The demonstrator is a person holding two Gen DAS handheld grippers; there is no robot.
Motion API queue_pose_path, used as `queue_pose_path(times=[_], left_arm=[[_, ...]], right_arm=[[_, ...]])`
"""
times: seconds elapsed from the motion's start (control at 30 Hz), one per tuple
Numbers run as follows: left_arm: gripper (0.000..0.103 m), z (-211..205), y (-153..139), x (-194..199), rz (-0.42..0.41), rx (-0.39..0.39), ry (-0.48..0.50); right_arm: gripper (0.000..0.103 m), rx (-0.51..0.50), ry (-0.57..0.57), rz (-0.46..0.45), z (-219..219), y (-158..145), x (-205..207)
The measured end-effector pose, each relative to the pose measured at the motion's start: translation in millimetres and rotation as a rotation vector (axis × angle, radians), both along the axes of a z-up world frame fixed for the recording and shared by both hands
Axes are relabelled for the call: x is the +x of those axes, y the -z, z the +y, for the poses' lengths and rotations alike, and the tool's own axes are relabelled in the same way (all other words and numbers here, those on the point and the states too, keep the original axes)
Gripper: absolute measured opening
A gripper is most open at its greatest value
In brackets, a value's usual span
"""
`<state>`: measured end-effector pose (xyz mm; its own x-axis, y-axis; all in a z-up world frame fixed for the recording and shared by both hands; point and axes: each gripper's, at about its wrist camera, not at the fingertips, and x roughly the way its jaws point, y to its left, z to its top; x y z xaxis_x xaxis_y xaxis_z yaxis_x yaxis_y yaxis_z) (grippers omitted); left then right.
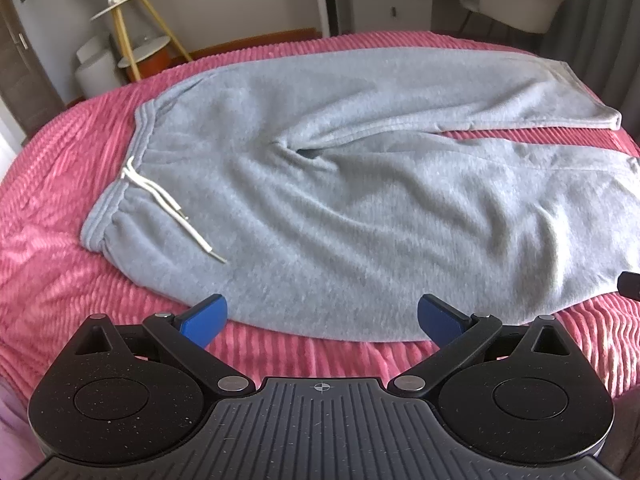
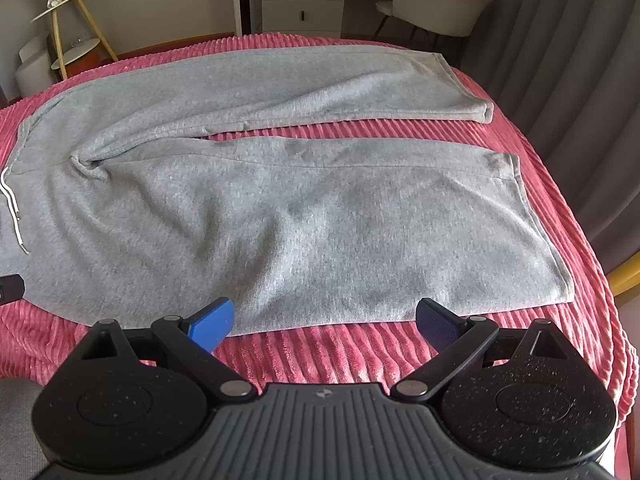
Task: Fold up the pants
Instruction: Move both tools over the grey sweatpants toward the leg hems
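Grey fleece pants (image 1: 320,184) lie spread flat on a pink ribbed bedspread (image 1: 60,208), waistband with a white drawstring (image 1: 168,204) to the left, both legs running right. In the right wrist view the same pants (image 2: 320,216) show their two leg hems at the right. My left gripper (image 1: 322,316) hovers over the near edge of the hip area, wide open, blue pads apart with nothing between them. My right gripper (image 2: 324,322) hangs above the near edge of the closer leg, also wide open and holding nothing. A black tip of the other gripper (image 2: 10,288) shows at the far left.
Beyond the bed stand a gold-legged side table (image 1: 132,28), a white cabinet (image 2: 302,2) and a pale chair (image 2: 436,4). Grey curtains (image 2: 568,80) hang at the right. The bedspread drops off at the right edge (image 2: 592,264).
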<state>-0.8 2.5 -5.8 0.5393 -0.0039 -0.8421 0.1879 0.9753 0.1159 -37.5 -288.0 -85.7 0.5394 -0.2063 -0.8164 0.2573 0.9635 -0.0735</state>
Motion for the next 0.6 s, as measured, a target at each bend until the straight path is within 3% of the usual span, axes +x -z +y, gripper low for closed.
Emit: queue_pose_path(times=[0.6], left_arm=[[0.103,-2.5,4.9,2.2,0.023,-0.001,0.013]], right_arm=[[0.098,-0.002,0.003,0.007,2.4,4.6,1.3]])
